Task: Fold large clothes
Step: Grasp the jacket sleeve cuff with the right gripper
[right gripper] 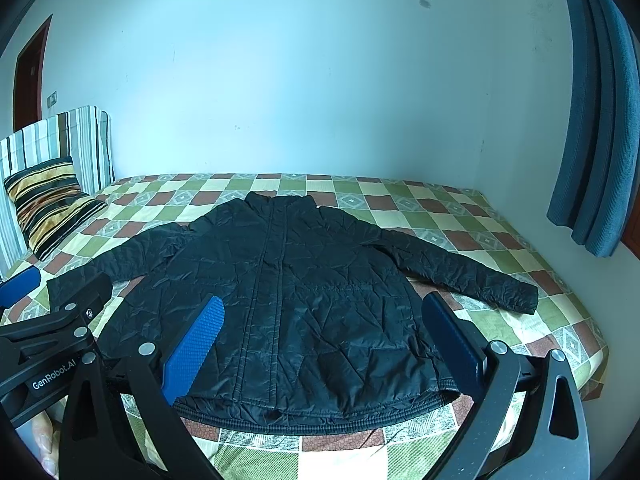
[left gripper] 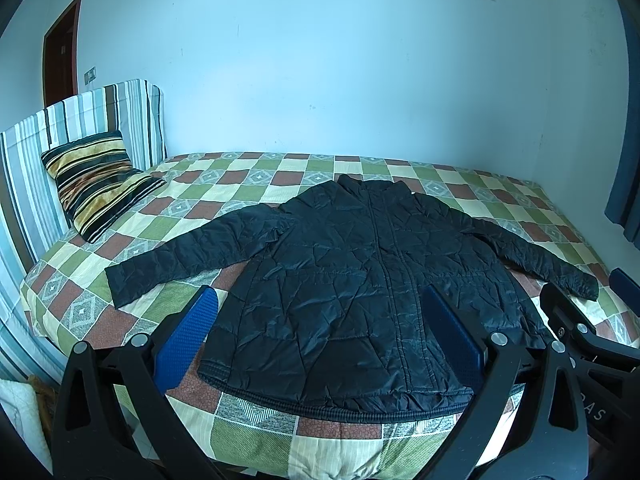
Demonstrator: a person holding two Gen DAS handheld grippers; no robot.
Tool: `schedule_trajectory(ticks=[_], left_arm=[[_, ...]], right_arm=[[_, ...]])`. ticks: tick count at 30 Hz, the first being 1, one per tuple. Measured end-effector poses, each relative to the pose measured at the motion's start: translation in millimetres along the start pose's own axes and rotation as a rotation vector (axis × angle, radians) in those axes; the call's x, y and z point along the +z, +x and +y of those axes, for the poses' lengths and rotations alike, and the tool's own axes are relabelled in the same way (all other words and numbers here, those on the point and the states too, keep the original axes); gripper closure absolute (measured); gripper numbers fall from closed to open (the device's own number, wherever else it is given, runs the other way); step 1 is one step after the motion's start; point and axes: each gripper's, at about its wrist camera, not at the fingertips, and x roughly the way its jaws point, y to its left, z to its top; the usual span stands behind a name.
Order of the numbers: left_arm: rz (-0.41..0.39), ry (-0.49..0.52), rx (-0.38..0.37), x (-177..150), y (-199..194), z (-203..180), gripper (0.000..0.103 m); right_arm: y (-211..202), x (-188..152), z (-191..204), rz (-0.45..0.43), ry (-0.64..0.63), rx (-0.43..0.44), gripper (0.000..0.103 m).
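A black quilted jacket (left gripper: pixel 352 280) lies flat and face up on the bed, zipped, collar at the far side, hem near me, both sleeves spread outward. It also shows in the right wrist view (right gripper: pixel 292 300). My left gripper (left gripper: pixel 320 320) is open and empty, held above the hem near the bed's front edge. My right gripper (right gripper: pixel 324 328) is open and empty, just to the right of the left one, also above the hem. The right gripper shows in the left wrist view (left gripper: pixel 580 308), and the left gripper in the right wrist view (right gripper: pixel 48 300).
The bed has a checkered green, brown and cream cover (left gripper: pixel 240 184). A striped pillow (left gripper: pixel 96 184) leans on a striped headboard (left gripper: pixel 80 120) at the left. A wall runs behind the bed. A blue curtain (right gripper: pixel 592 120) hangs at the right. A door (left gripper: pixel 60 56) is far left.
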Motion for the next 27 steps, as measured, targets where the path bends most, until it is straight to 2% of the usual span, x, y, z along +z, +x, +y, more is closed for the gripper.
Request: schedule_trajectory(ticks=[17, 23, 27], left_arm=[[0.009, 0.001, 0.007, -7, 7, 4, 0.002], [0.052, 0.016, 0.002, -8, 30, -3, 0.002], [0.107, 0.008, 0.035, -10, 65, 3, 0.002]], right_arm=[[6, -4, 1, 0.015, 0.0, 0.008, 0.005], [27, -7, -6, 0.052, 0.023, 0.024, 0.005], [51, -6, -24, 0.082, 0.078, 0.012, 0.005]])
